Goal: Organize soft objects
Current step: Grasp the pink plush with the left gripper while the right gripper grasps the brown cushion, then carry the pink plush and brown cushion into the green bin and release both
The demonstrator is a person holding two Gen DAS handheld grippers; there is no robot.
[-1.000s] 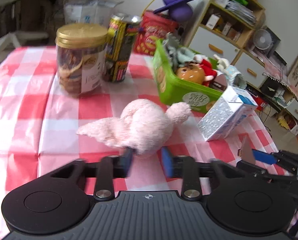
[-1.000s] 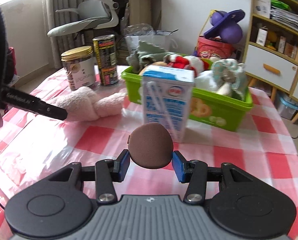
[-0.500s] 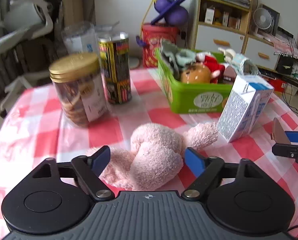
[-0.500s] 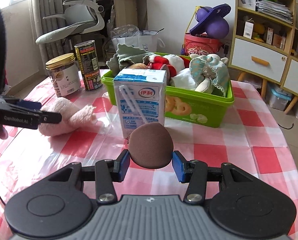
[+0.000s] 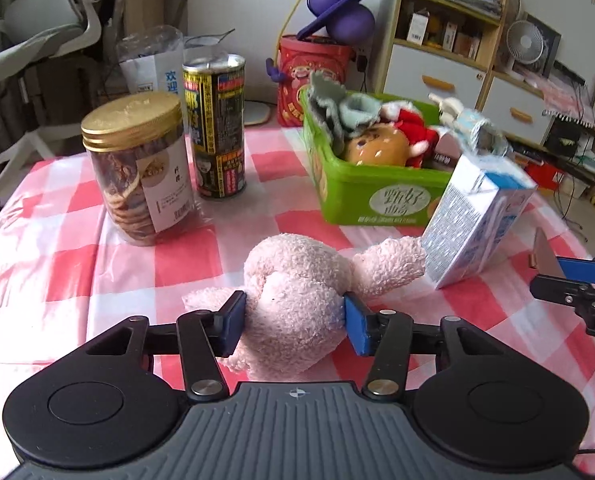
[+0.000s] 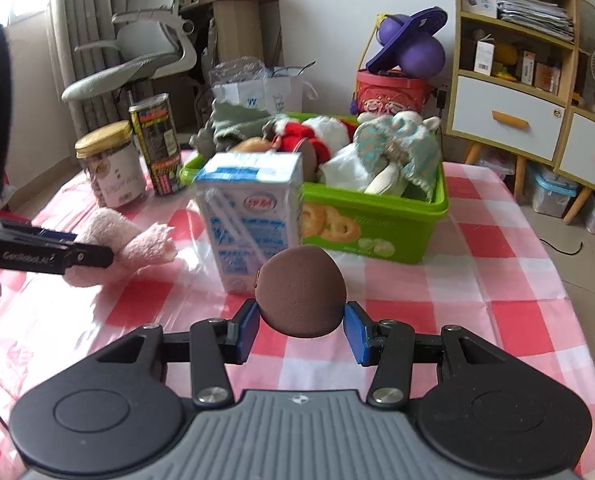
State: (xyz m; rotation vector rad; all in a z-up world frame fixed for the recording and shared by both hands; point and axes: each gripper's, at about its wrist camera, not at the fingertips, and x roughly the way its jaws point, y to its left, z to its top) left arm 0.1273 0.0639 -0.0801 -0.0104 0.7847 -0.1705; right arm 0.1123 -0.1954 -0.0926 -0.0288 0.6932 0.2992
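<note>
Tabletop (image 5: 77,264) under a red-and-white checked cloth. Directly on it: pink plush toy (image 5: 297,304) between the left gripper's (image 5: 293,322) closing pads; beyond and left of that gripper, gold-lidded jar (image 5: 141,168) beside tall black-and-yellow can (image 5: 215,128); beyond and right, green bin (image 5: 361,192) of soft toys; just right, tilted milk carton (image 5: 473,220) touching the plush.

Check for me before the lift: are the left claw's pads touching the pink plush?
Touching. Left wrist view: both pads dent the pink plush; jaws closing.
</note>
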